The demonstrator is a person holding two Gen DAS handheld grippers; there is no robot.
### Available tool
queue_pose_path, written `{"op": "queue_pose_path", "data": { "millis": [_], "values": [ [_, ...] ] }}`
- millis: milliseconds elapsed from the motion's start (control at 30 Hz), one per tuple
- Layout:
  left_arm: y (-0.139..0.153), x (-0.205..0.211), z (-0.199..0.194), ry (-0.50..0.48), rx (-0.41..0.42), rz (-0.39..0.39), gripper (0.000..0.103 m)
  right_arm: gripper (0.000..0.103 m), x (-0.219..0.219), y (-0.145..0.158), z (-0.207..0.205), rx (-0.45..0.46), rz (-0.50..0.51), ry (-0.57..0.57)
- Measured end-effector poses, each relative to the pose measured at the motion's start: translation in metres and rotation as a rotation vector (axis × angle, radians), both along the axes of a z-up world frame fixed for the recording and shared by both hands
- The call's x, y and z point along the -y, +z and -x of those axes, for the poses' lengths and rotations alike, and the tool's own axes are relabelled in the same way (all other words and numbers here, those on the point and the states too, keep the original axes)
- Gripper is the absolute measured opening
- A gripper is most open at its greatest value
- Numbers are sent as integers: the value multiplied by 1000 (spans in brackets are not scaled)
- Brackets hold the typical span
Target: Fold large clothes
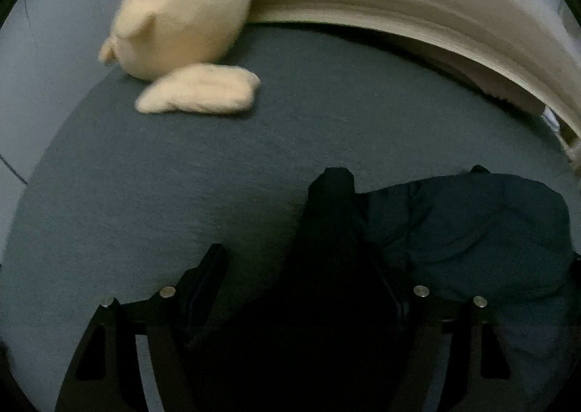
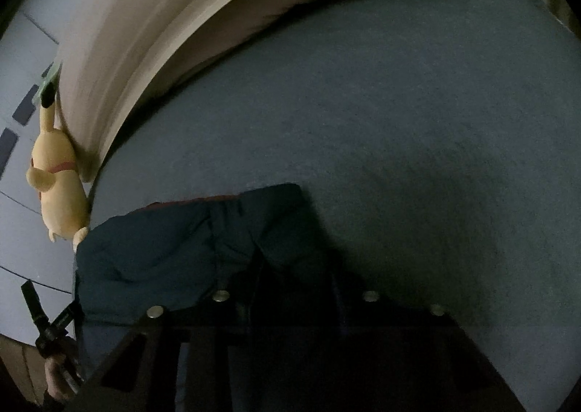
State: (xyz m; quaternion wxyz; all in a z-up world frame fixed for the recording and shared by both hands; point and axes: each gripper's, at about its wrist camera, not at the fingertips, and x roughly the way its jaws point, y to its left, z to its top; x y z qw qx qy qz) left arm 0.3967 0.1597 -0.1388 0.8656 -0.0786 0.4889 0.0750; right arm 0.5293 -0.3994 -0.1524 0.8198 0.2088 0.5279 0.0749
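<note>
The dark blue jacket [image 2: 163, 259] lies bunched on the bed [image 2: 399, 114] near the yellow plush toy [image 1: 181, 20], the left gripper [image 1: 290, 259] looks pinched on dark cloth, the right gripper [image 2: 294, 288] cannot be told, and the fold seems midway, so next comes pulling it flat.

A home bedroom: a bed with a grey-blue sheet [image 1: 225, 172], a pale wooden headboard [image 1: 417, 1] at the far side, and a yellow plush toy [image 1: 181, 23].
</note>
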Motion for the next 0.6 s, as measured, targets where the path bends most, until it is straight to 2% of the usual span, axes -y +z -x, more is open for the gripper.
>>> {"op": "queue_pose_path", "data": {
  "millis": [100,167,233,300,333,433,467,600],
  "values": [
    [35,0,27,20,75,-21,77,55,-1,32,24,85,37,-27],
    [62,7,51,4,144,-41,77,58,0,70,49,182,105,-33],
    [85,20,79,-18,202,-63,77,68,-9,97,79,266,112,-13],
    [97,41,114,-52,236,-72,78,85,-22,116,116,342,130,9],
    [99,52,130,-74,249,-70,78,86,-31,120,133,372,127,24],
    [89,78,157,-114,265,-91,78,86,-63,116,178,418,126,75],
    [82,89,168,-113,274,-119,78,86,-71,110,186,421,139,94],
    [52,104,183,-96,239,-179,78,86,-105,83,221,436,241,143]
  ]
}}
